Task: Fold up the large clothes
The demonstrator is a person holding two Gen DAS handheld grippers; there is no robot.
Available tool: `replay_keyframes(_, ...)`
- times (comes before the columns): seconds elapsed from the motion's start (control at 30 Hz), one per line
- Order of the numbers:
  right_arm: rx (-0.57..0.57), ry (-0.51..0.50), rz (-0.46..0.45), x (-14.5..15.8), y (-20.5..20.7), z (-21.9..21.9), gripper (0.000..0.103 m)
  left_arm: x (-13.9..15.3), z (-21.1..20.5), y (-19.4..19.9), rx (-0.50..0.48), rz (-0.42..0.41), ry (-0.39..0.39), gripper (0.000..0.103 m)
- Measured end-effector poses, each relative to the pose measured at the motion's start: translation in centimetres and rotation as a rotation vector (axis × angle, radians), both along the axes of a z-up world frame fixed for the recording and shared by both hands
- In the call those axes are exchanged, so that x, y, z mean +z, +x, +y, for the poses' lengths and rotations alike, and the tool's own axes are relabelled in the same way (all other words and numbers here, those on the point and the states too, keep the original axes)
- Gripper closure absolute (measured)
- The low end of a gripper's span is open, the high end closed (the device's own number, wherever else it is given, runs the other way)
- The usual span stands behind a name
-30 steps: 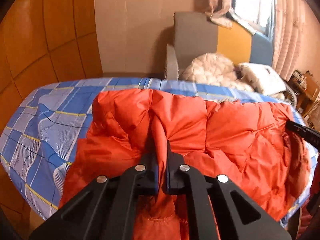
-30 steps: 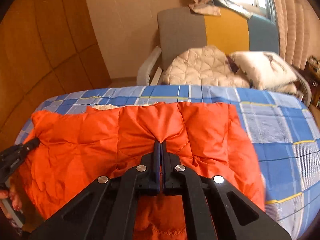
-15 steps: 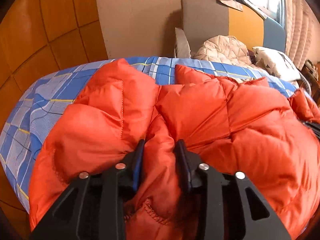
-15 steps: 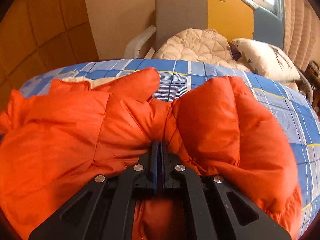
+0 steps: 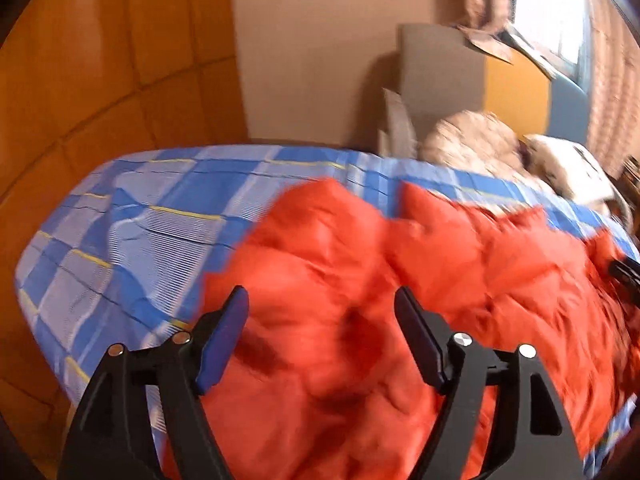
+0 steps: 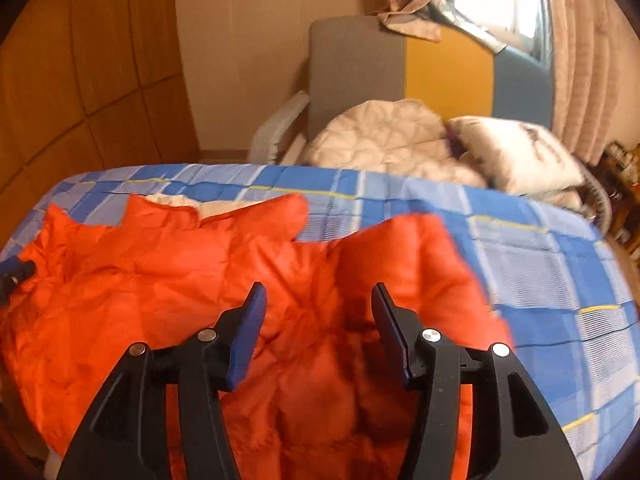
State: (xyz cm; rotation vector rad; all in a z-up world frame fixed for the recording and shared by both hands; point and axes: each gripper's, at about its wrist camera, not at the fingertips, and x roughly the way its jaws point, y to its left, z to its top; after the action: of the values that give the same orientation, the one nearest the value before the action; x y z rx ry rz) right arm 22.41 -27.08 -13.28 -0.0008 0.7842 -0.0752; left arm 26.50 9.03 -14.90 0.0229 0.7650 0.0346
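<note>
Both grippers have released since the earlier frames: our left gripper (image 5: 320,320) and right gripper (image 6: 318,316) now stand with jaws spread wide and hold nothing. We see the orange jacket (image 6: 180,280) lying bunched on the blue plaid bed (image 6: 540,272), directly beneath and ahead of both tools. Its pale lining (image 6: 208,206) shows at the far edge. Behind the bed, a chair (image 6: 356,64) carries a cream quilted garment (image 6: 384,136) and a pillow (image 6: 516,152). The left view is motion-blurred.
</note>
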Motion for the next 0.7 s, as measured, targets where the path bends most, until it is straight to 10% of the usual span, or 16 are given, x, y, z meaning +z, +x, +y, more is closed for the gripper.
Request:
replay_keyframes(0.23, -0.112, -0.066, 0.046, -1.6, 1.8, -2.6, 0.073, -0.6, 0.7, 3.2, 0.075, 0.034, 0.073, 0.024)
replay_keyframes(0.7, -0.153, -0.103, 0.083, -5.0, 3.7, -4.3, 0.073, -5.0, 2.4, 5.9, 0.147, 0.125, 0.084, 0.015)
